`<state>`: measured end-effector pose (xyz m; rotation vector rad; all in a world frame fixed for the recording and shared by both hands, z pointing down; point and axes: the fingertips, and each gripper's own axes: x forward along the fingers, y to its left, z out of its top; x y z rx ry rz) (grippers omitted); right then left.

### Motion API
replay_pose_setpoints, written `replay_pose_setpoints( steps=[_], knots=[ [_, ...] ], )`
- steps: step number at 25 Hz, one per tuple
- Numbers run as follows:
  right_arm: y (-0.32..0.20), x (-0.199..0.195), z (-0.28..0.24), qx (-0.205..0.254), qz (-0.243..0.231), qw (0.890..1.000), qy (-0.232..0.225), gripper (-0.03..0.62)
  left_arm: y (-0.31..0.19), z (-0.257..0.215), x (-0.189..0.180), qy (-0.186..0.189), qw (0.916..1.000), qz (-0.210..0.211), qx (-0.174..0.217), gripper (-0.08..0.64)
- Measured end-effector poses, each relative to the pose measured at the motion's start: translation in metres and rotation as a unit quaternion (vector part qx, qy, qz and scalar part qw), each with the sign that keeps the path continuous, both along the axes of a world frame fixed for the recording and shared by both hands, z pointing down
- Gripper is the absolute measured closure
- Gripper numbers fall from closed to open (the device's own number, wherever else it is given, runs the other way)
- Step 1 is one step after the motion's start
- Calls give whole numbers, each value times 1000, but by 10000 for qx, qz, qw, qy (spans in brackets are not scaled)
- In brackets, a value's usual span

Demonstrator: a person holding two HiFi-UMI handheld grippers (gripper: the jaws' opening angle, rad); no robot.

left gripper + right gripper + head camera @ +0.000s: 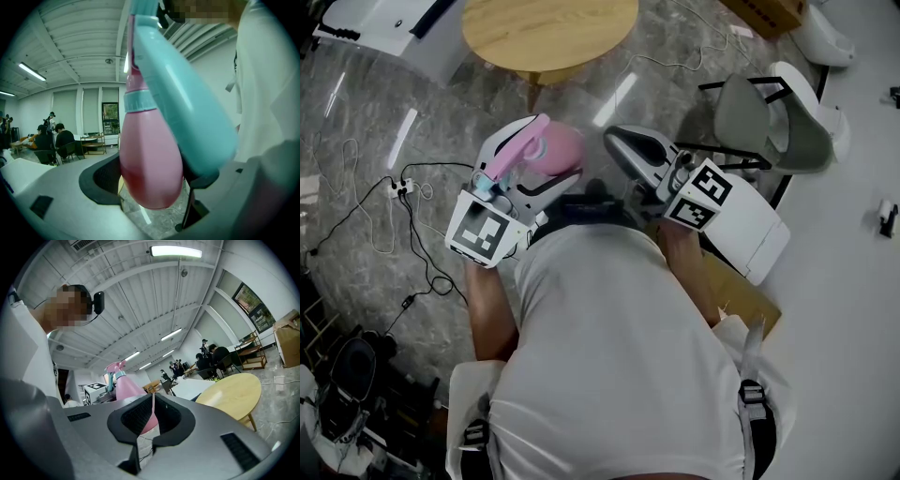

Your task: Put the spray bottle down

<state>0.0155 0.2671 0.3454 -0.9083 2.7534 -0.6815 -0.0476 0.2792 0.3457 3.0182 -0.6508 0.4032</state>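
The spray bottle (555, 150) has a pink rounded body and a pale teal trigger head. My left gripper (539, 165) is shut on it in front of my chest, above the floor. In the left gripper view the bottle (150, 159) hangs tilted between the two black pads, its teal head (187, 93) close to the lens. My right gripper (623, 142) is to the right of the bottle, apart from it. Its jaws (152, 420) are shut with only a thin seam and nothing between them; the bottle (124, 387) shows beyond them.
A round wooden table (548, 33) stands just ahead on the marble floor. A grey chair (769, 122) and a white table top (750, 234) are to the right. Cables and a power strip (401, 190) lie on the floor at left. People (51, 138) sit far off.
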Motion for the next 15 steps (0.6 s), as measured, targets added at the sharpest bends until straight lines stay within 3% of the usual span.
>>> replay_pose_setpoints(
  steps=[15],
  knots=[
    [-3,-24,4,-193,225,9996,-22,566,-2,6,-28,182,9998,21,14,177]
  ],
)
